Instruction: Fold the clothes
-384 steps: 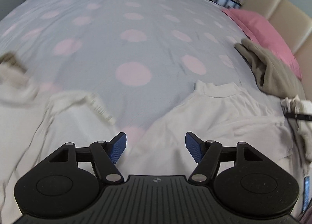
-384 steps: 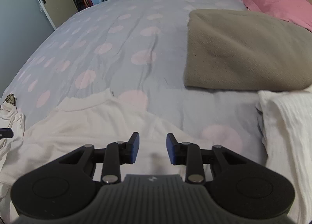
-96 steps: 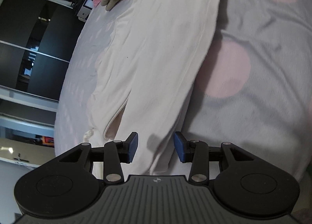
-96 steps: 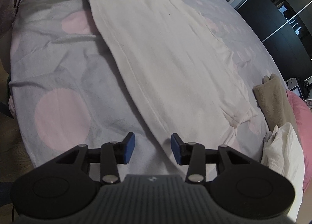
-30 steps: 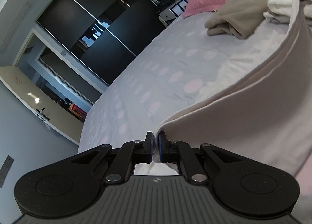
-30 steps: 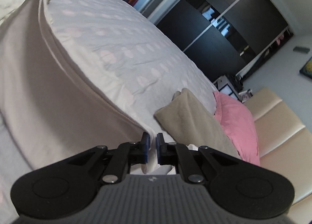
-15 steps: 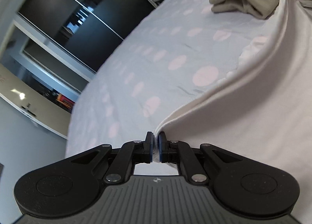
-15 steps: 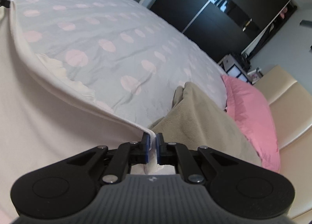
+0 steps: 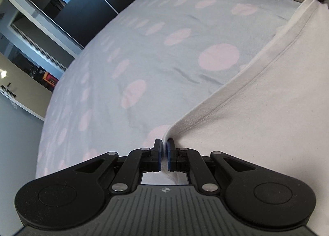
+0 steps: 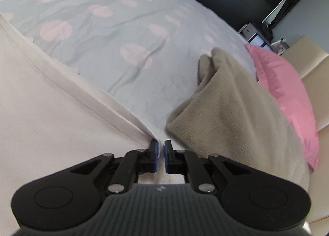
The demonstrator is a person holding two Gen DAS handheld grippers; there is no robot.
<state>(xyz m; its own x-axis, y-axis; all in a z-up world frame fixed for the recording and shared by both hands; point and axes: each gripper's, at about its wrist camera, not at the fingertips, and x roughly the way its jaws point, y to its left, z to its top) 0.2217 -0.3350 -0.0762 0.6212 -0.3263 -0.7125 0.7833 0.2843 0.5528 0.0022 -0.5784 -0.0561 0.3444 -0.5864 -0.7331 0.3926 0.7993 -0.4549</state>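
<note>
Evidently a fold is mid-carry: the left gripper (image 9: 163,154) and right gripper (image 10: 161,156) each pinch the hem of the cream garment (image 9: 267,102), stretched across the frame's lower half over the dotted bedspread (image 9: 144,51). Next, probably, both corners must lower evenly, edges aligned.

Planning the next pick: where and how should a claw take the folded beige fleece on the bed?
Take the beige fleece at its near folded corner, coming in low from the dotted bedspread side. That corner lifts off the bed with its layers stacked, and bare cover lies before it; the pink pillow blocks the far side.
</note>
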